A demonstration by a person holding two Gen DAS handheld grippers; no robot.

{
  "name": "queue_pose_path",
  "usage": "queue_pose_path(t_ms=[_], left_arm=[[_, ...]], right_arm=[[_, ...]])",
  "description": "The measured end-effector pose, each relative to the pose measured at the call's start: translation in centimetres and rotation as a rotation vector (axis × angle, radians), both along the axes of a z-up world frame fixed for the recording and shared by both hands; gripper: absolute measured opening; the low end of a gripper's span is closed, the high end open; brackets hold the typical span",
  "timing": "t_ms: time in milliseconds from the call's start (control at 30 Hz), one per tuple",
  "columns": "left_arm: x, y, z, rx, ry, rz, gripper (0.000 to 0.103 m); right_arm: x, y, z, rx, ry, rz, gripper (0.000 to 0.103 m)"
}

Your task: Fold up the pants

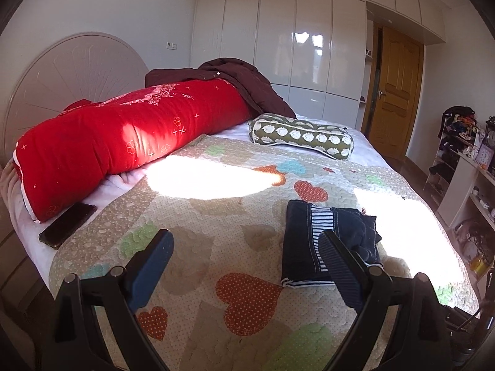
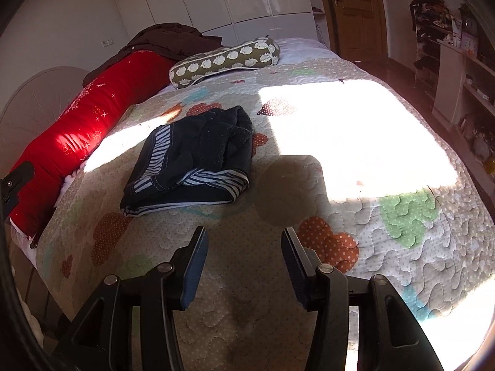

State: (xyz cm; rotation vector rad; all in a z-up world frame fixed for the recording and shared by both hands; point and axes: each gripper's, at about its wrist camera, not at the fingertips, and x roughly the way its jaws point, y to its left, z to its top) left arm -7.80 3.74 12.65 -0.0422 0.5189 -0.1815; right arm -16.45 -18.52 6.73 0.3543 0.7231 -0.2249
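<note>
Left hand-held gripper, which I hold above the quilted patchwork bedspread with heart shapes, has its jaws spread wide and grips nothing; its right finger overlaps the near edge of the pants in that view, though contact cannot be judged. Right hand-held gripper, likewise mine, stands moderately open and empty over bare quilt. Folded dark navy pants with a blue-and-white striped lining lie on the bedspread as a compact, slightly rumpled bundle, at 11 o'clock from the right hand-held gripper and at 1 o'clock from the left one. Long red bolster with white floral print lies at 10 o'clock in the left view, with a black smartphone just beside its near end. Olive-green cushion with white round motifs lies beyond the pants at 12 o'clock.
</note>
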Motion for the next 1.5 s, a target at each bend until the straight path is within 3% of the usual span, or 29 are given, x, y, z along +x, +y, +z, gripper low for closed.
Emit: queue_pose_path(t_ms=[133,233,367,467,600,733,933,1100,1333,1500], left_arm=[[-0.2,0.7,1.9,-0.031,-0.053,0.031,0.100],[-0.4,0.3,3.5,-0.011,-0.094,0.017,0.101],[-1.6,-0.5,4.6,0.026,-0.117,0.033,0.101],[-2.7,-1.6,4.9,0.027,-0.129,-0.007,0.103],[-3.6,-5.0,4.5,0.118,-0.109,-0.087,0.103],[-4.5,-7.9,3.2,0.185,-0.092,-0.140,0.103],[-4.3,-9.4,2.0,0.167,-0.034,-0.171,0.103],[-3.5,-9.5,1.2,0.146,0.022,-0.182,0.103],[-2.5,-8.9,0.0,0.104,0.113,-0.224,0.103],[-1.9,-7.4,-0.4,0.099,0.130,-0.216,0.103]], right_arm=[[-1.8,1.0,3.1,-0.112,-0.143,-0.053,0.071],[-2.4,1.5,4.6,-0.193,-0.181,-0.056,0.083],[-3.0,0.4,5.3,-0.229,-0.191,-0.056,0.084],[-3.8,-1.4,5.3,-0.235,-0.218,-0.103,0.084],[-5.1,-4.4,5.2,-0.161,-0.276,-0.189,0.084],[-4.9,-5.8,4.7,-0.107,-0.212,-0.161,0.084],[-5.1,-5.2,3.8,-0.145,-0.135,-0.065,0.084],[-4.4,-4.3,2.3,-0.115,-0.079,-0.010,0.084],[-3.7,-1.9,0.7,-0.111,-0.022,0.023,0.084],[-2.7,-0.5,0.3,-0.126,0.026,0.028,0.084]])
